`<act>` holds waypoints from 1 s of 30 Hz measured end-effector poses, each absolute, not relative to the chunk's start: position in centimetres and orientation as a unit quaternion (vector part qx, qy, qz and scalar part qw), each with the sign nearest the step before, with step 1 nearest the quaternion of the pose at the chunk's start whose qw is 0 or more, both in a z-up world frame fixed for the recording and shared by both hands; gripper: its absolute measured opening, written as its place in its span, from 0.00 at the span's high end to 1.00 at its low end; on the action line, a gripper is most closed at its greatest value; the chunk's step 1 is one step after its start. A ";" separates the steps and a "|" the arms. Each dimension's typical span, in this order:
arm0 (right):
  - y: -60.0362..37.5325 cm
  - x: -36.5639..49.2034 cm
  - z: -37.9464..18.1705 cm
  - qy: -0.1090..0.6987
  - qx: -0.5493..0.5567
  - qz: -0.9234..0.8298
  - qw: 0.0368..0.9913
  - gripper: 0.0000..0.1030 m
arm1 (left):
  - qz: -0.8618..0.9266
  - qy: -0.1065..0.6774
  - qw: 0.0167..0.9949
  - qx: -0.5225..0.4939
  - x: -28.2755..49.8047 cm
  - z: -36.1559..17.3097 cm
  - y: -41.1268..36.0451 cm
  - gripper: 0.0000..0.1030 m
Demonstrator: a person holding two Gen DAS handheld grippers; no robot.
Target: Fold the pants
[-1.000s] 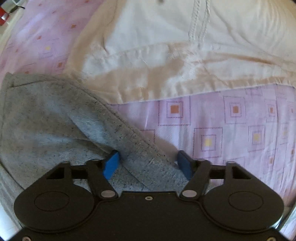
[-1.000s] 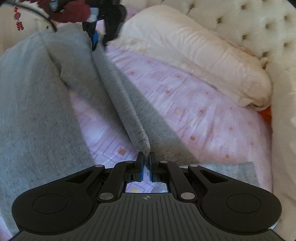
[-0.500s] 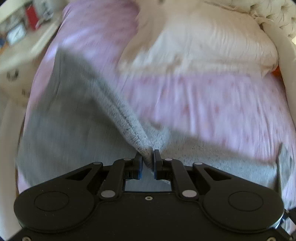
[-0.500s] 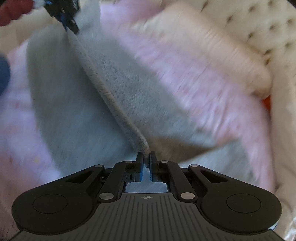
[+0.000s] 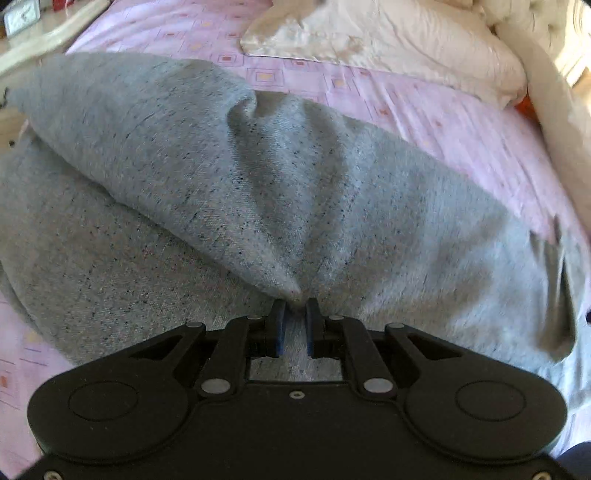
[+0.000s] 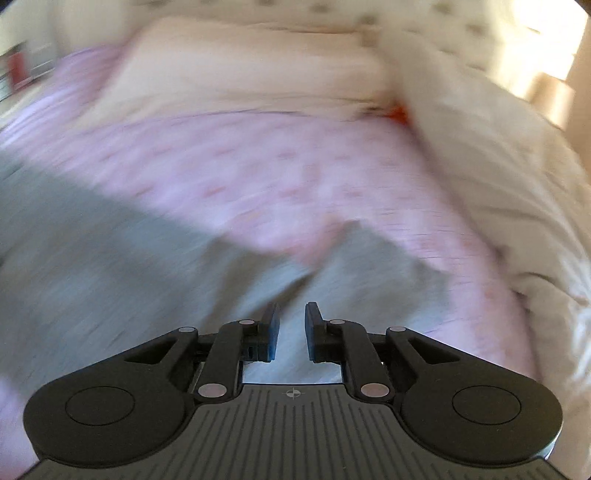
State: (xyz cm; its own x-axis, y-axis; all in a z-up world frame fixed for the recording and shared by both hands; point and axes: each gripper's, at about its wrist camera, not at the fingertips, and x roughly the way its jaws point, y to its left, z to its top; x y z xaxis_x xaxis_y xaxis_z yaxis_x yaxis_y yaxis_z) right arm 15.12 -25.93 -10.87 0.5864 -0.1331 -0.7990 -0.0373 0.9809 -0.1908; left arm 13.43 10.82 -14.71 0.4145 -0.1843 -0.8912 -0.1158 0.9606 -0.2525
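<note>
Pants (image 5: pixel 221 177) of soft, limp grey knit sag on the bed (image 5: pixel 461 122), a fold pinched in the left tongs (image 5: pixel 294 314) while the right tongs (image 6: pixel 291 317) hang parted, holding nothing.

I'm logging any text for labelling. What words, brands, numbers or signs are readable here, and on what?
None can be read.
Small white clock on the cream bedside shelf: dial marks too small to read.
Grey speckled knit pants: no label or print visible.
Right wrist view: too blurred for any text.

Pants (image 5: pixel 258 177) on bedsheet (image 5: pixel 461 122), pillow (image 5: pixel 388 40) behind, nightstand (image 5: pixel 44 40) far left
</note>
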 end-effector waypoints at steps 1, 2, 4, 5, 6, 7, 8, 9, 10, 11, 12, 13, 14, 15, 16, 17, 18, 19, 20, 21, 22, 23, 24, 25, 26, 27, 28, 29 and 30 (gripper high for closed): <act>-26.2 16.2 -11.3 0.452 -0.087 -0.045 0.887 0.70 | -0.022 0.540 0.828 -0.149 13.3 -14.8 11.0 0.86; -26.2 17.2 -11.8 0.451 -0.079 -0.062 0.887 0.63 | -0.022 0.539 0.826 -0.162 13.4 -15.0 11.4 0.86; -25.9 19.2 -13.0 0.451 -0.067 -0.096 0.885 0.60 | -0.023 0.538 0.822 -0.183 13.5 -15.4 11.9 0.86; -25.8 20.1 -13.5 0.450 -0.061 -0.110 0.884 0.59 | -0.024 0.538 0.821 -0.189 13.4 -15.7 12.2 0.86; -25.6 21.0 -14.1 0.449 -0.056 -0.125 0.883 0.59 | -0.025 0.538 0.821 -0.191 13.1 -15.8 12.2 0.86; -25.3 21.4 -14.5 0.448 -0.055 -0.139 0.881 0.58 | -0.026 0.537 0.821 -0.190 12.7 -15.7 12.1 0.86; -25.1 22.2 -15.2 0.451 -0.054 -0.154 0.878 0.54 | -0.028 0.537 0.822 -0.188 11.8 -15.7 12.2 0.86; -25.0 22.7 -15.9 0.459 -0.056 -0.166 0.871 0.52 | -0.030 0.536 0.823 -0.185 11.8 -15.8 12.2 0.86; -25.0 23.3 -16.9 0.473 -0.060 -0.179 0.861 0.50 | -0.031 0.534 0.825 -0.182 11.6 -15.8 12.1 0.86; -25.1 23.6 -17.6 0.478 -0.060 -0.189 0.856 0.46 | -0.033 0.533 0.826 -0.180 11.4 -15.8 12.1 0.85; -25.2 23.4 -17.6 0.464 -0.065 -0.201 0.860 0.43 | -0.035 0.532 0.827 -0.176 11.5 -15.9 12.0 0.85; -25.3 23.4 -17.6 0.466 -0.072 -0.203 0.858 0.43 | -0.037 0.531 0.829 -0.173 11.5 -15.9 11.8 0.85; -25.6 23.4 -17.4 0.469 -0.070 -0.196 0.858 0.53 | -0.040 0.530 0.830 -0.170 11.7 -16.0 11.7 0.85; -26.1 23.3 -17.1 0.478 -0.061 -0.188 0.856 0.70 | -0.042 0.530 0.830 -0.169 11.7 -15.9 11.6 0.85; -26.7 23.0 -16.5 0.483 -0.054 -0.191 0.853 0.97 | -0.043 0.529 0.830 -0.170 12.0 -16.1 11.6 0.85; -27.3 22.3 -15.4 0.472 -0.044 -0.194 0.859 0.97 | -0.044 0.529 0.830 -0.170 12.2 -16.1 11.6 0.85; -27.6 21.3 -14.1 0.460 -0.035 -0.191 0.866 0.97 | -0.046 0.529 0.830 -0.170 12.2 -16.2 11.6 0.85; -28.4 20.2 -12.6 0.447 -0.023 -0.187 0.875 0.97 | -0.049 0.529 0.830 -0.171 12.3 -16.2 11.7 0.86; -29.1 19.0 -11.2 0.435 -0.015 -0.188 0.880 0.97 | -0.051 0.529 0.829 -0.175 12.3 -16.2 11.8 0.88; -30.0 17.3 -9.5 0.421 -0.003 -0.191 0.887 0.97 | -0.053 0.528 0.828 -0.179 12.4 -16.2 12.0 0.89; -31.1 15.6 -8.1 0.408 0.011 -0.197 0.891 0.97 | -0.056 0.527 0.828 -0.184 12.3 -16.2 12.3 0.92; -32.0 14.1 -7.0 0.400 0.024 -0.204 0.893 0.97 | -0.059 0.525 0.827 -0.194 12.1 -16.1 12.7 0.95; -33.3 12.2 -6.0 0.393 0.041 -0.216 0.893 0.97 | -0.062 0.522 0.826 -0.202 12.0 -16.0 13.1 0.95; -34.6 10.2 -5.5 0.388 0.061 -0.228 0.891 0.97 | -0.065 0.521 0.825 -0.209 11.9 -16.0 13.4 0.95; -35.7 8.5 -5.3 0.387 0.077 -0.239 0.888 0.97 | -0.067 0.519 0.824 -0.215 11.9 -16.0 13.7 0.95; -36.8 6.8 -5.5 0.390 0.093 -0.249 0.882 0.97 | -0.070 0.518 0.824 -0.219 11.9 -15.9 13.9 0.95; -37.7 5.3 -6.1 0.396 0.106 -0.259 0.875 0.97 | -0.073 0.516 0.825 -0.220 11.8 -15.8 13.9 0.96; -38.7 3.8 -7.0 0.406 0.123 -0.263 0.866 0.97 | -0.074 0.513 0.826 -0.220 11.7 -15.7 14.0 0.96; -39.4 2.5 -8.0 0.414 0.144 -0.265 0.859 0.97 | -0.076 0.509 0.830 -0.217 11.5 -15.4 14.0 0.96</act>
